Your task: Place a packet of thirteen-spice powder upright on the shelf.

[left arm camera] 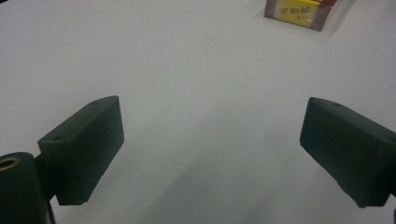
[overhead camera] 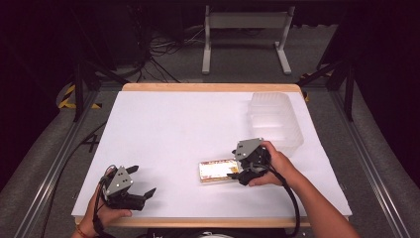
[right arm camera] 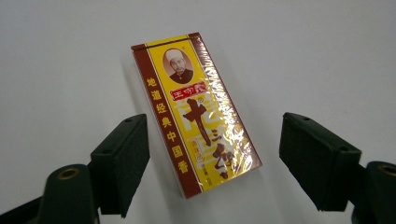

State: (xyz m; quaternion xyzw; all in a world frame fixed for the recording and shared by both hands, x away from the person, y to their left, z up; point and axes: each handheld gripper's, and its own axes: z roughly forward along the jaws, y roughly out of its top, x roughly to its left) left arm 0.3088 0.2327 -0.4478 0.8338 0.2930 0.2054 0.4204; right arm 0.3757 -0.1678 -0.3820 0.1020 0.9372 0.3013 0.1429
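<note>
A flat yellow and dark red box (overhead camera: 217, 170) wrapped in clear film lies on the white table (overhead camera: 168, 124), right of centre toward the front. My right gripper (overhead camera: 238, 173) sits at the box's right end, held by a hand. In the right gripper view the box (right arm camera: 201, 116) lies lengthwise between the two black jaws, which stand apart on either side of its near end without touching it; the right gripper (right arm camera: 215, 129) is open. My left gripper (overhead camera: 143, 179) rests near the front left edge, open, with bare table between its jaws (left arm camera: 212, 107). The box's corner (left arm camera: 299, 11) appears far ahead of it.
A clear plastic container (overhead camera: 275, 119) stands at the table's back right, behind the right hand. Beyond the table, a white metal stand (overhead camera: 245, 29) and cables are on the dark floor. Metal rails run along both sides of the table.
</note>
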